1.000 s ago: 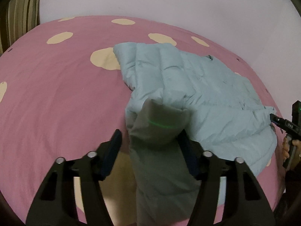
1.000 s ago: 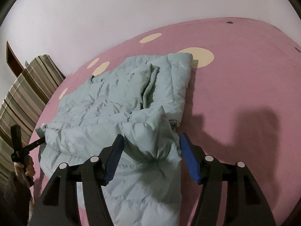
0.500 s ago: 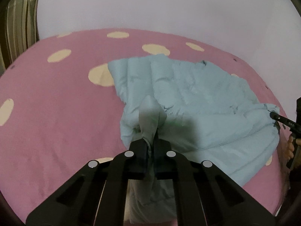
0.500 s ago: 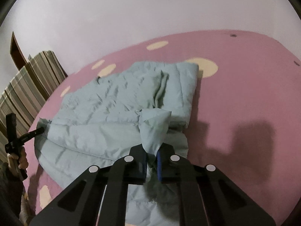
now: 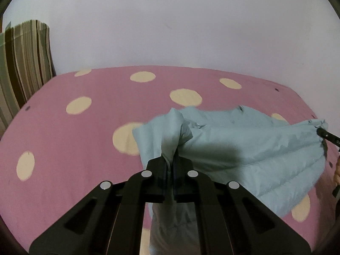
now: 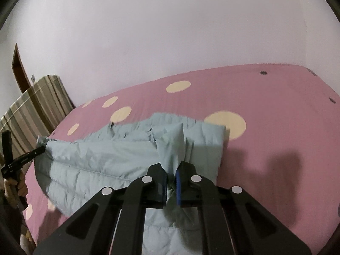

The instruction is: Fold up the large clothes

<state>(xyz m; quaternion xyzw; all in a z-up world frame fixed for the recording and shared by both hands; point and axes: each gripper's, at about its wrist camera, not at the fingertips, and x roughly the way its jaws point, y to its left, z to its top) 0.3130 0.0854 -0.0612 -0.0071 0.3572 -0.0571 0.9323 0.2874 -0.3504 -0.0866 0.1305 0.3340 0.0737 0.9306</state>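
Observation:
A light blue quilted jacket [image 5: 244, 146] lies partly on a pink bed with cream dots [image 5: 74, 140]. My left gripper [image 5: 170, 165] is shut on one corner of the jacket and holds it lifted. My right gripper [image 6: 171, 174] is shut on the other near corner of the jacket [image 6: 102, 161] and also holds it up. The edge between the two corners hangs stretched above the bed. The right gripper's tip shows at the right edge of the left wrist view [image 5: 325, 135], and the left one at the left of the right wrist view [image 6: 27, 158].
A striped cushion [image 5: 23, 63] stands against the white wall at the bed's left end; it also shows in the right wrist view [image 6: 36, 108]. A wooden door frame [image 6: 18, 68] is behind it. The bed [image 6: 276, 106] runs up to the wall.
Both grippers closed on the jacket's near corners, then rose and lifted that edge off the bed. The view now looks more level across the bed.

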